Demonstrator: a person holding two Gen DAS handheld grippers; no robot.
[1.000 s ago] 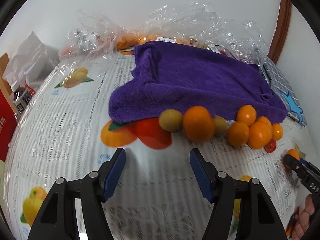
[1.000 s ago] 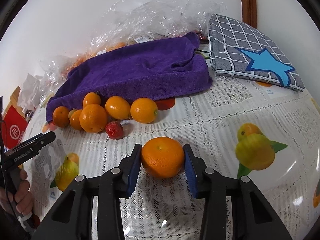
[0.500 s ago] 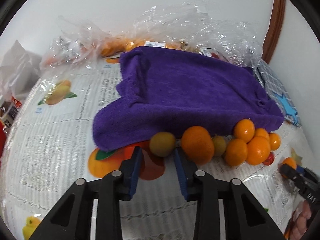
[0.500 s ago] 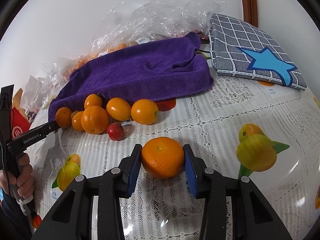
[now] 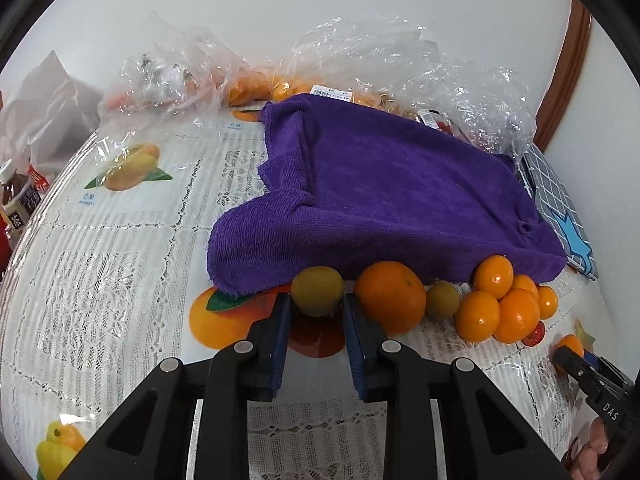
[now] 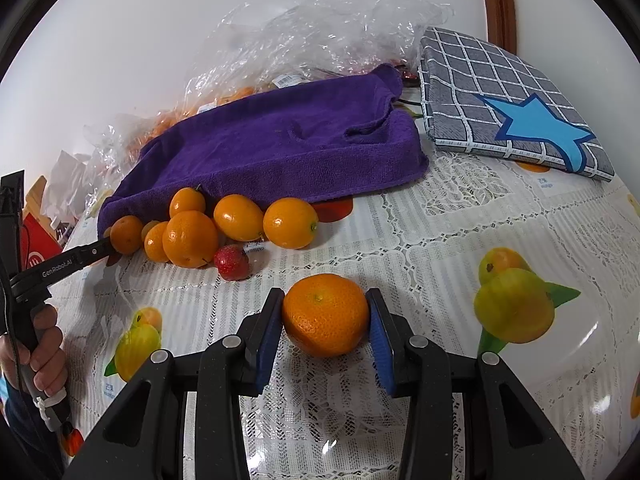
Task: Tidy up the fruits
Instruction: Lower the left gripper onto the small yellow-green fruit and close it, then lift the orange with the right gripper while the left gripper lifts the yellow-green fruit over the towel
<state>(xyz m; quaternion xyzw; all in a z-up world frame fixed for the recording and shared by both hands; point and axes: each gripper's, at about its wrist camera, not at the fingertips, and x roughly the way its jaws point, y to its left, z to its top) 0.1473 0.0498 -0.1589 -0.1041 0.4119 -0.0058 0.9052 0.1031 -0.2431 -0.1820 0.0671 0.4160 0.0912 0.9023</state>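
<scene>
- The left tool (image 5: 316, 312) is closed on a small yellow-green fruit (image 5: 317, 290), which is pinched between the blue pads near their tips.
- This fruit is sitting on the tabletop (image 5: 120, 280), right at the front edge of the purple towel (image 5: 380, 200).
- A big orange (image 5: 390, 297) is just beside the fruit and looks to be touching the right jaw of the left tool.
- The right tool (image 6: 325, 316) is closed on another orange (image 6: 325, 314), which is held between both pads, low over the tabletop.
- The other fruits are bunched along the towel's edge: several small oranges (image 6: 238, 217) and one red strawberry (image 6: 231, 263).
- More fruit is seen in the clear plastic bags (image 5: 360, 60) behind the towel.
- The step in hand is judged to be lifting the yellow-green fruit out of the row.
- The fruit should be lifted straight up first, so the big orange is not bumped and set rolling.
- The squeeze should be kept soft, because a small fruit can be squashed or can pop out from the tips.
- The towel edge should be watched, so it is not caught and dragged along.
- Where the fruits are meant to go cannot be told from these views.
</scene>
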